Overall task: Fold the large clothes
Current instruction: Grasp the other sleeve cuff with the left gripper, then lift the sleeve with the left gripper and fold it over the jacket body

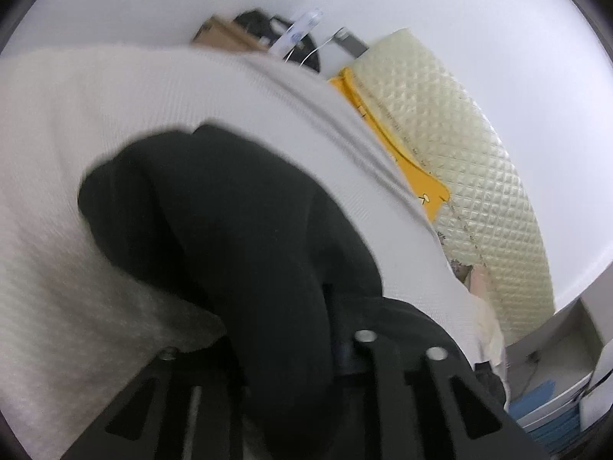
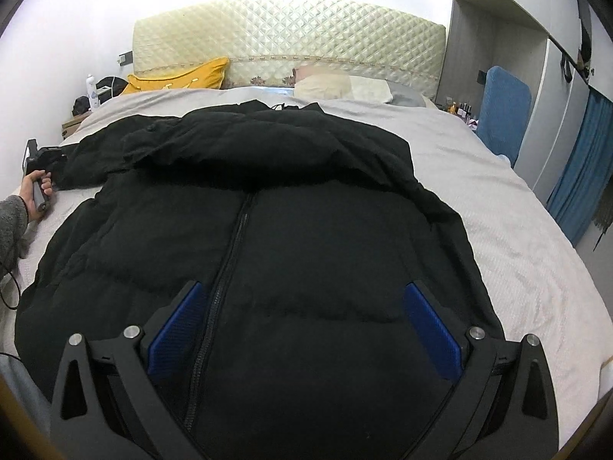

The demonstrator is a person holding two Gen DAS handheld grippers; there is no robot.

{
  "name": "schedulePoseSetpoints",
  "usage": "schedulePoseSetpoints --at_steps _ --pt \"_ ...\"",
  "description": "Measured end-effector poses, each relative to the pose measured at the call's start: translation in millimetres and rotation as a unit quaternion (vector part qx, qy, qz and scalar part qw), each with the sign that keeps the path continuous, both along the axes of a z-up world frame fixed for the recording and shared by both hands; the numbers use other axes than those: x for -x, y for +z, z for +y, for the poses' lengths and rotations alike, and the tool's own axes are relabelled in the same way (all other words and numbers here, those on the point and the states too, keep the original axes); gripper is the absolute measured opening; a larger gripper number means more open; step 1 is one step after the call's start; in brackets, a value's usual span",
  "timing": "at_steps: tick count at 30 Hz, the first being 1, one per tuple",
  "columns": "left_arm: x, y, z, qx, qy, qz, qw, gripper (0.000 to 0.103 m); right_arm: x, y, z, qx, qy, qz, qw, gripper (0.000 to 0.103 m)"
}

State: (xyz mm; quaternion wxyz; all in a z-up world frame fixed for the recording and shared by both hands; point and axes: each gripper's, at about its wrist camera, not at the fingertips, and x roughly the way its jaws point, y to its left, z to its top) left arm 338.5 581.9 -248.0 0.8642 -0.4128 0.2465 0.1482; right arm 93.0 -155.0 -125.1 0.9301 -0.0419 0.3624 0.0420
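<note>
A large black padded jacket (image 2: 291, 230) lies front up on the bed (image 2: 517, 237), zip down its middle, hood or collar folded over its upper part. My right gripper (image 2: 302, 322) hangs open just above the jacket's lower front, blue pads (image 2: 433, 329) wide apart, holding nothing. My left gripper (image 1: 291, 349) is shut on a bunch of the jacket's black fabric (image 1: 230, 222), at the sleeve end on the bed's left side. In the right wrist view the left gripper (image 2: 46, 165) shows at the far left, held by a hand.
A quilted cream headboard (image 2: 291, 38) stands at the far end, with a yellow pillow (image 2: 180, 76) and a pale pillow (image 2: 337, 86). A nightstand with a bottle (image 2: 92, 92) is at the far left. A blue chair (image 2: 502, 111) and wardrobe (image 2: 498, 19) stand right.
</note>
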Motion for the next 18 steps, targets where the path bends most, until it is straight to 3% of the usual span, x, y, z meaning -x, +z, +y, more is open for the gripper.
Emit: schedulePoseSetpoints --at_steps 4,10,16,18 --pt "19 40 -10 -0.041 0.006 0.0 0.9992 0.011 7 9 -5 -0.004 0.002 -0.011 1.0 0.102" --pt "41 122 -44 -0.115 -0.003 -0.002 0.9934 0.009 21 23 -16 -0.021 0.007 -0.031 0.999 0.102" --pt "42 214 -113 -0.227 -0.038 0.011 0.973 0.008 34 37 -28 -0.055 0.031 -0.052 0.997 0.102" --pt "41 238 -133 -0.243 -0.047 0.007 0.9688 0.008 39 39 -31 -0.054 0.039 -0.058 0.996 0.102"
